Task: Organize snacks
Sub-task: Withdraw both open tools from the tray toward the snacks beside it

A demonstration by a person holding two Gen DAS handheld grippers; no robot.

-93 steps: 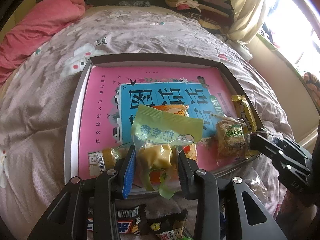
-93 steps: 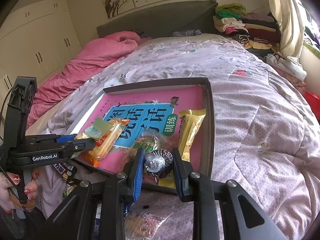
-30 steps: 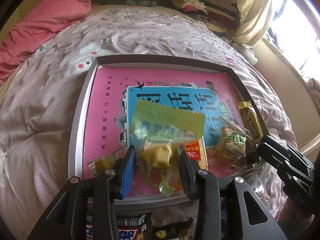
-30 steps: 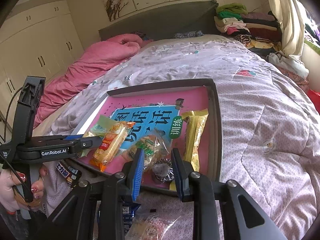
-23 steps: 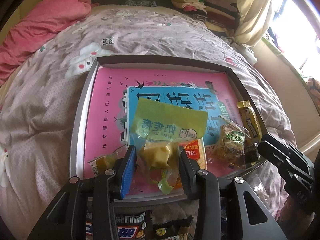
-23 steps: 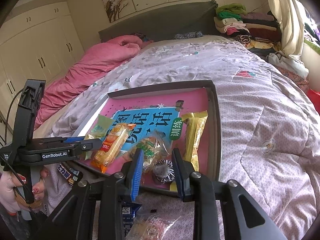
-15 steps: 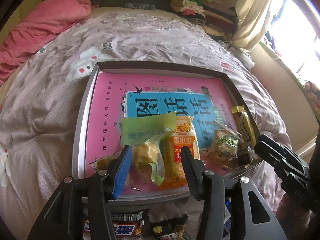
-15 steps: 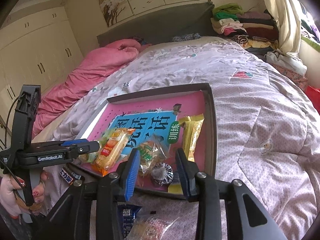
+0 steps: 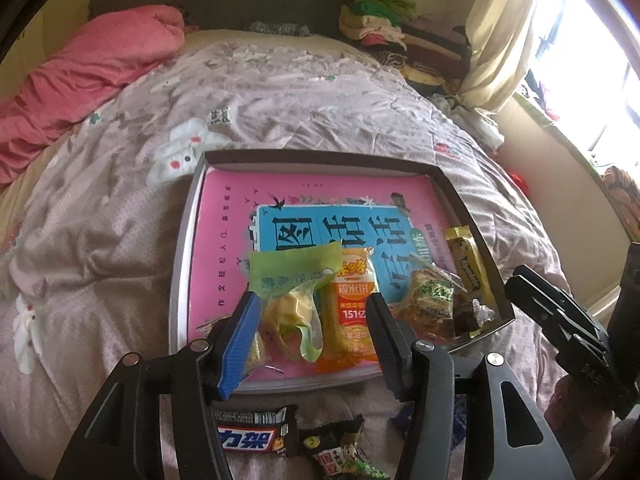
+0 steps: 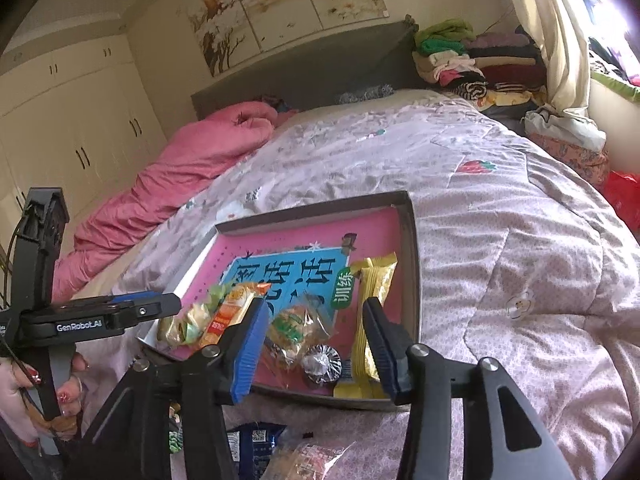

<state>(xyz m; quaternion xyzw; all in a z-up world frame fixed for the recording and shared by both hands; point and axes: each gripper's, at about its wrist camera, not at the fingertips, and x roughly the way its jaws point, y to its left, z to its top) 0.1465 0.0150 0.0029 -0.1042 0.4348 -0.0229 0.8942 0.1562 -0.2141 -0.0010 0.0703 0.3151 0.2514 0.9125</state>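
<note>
A grey tray (image 9: 182,264) lined with a pink and blue book lies on the bed. In it lie a green-topped snack bag (image 9: 290,296), an orange rice cracker pack (image 9: 352,312), a clear cookie pack (image 9: 428,300), a yellow bar (image 9: 466,268) and a foil-wrapped round snack (image 10: 322,364). My left gripper (image 9: 310,346) is open and empty just above the green bag. My right gripper (image 10: 312,350) is open and empty above the foil snack, and it also shows in the left wrist view (image 9: 560,320).
Loose snacks lie on the quilt in front of the tray: a black bar (image 9: 252,436), a green pack (image 9: 344,456), a blue pack (image 10: 256,444). A pink duvet (image 9: 80,72) lies at the back left. Folded clothes (image 10: 472,60) are stacked at the back right.
Both grippers opened and pulled back. The left let go of the green snack bag, which now lies in the tray. The right let go of the foil-wrapped snack.
</note>
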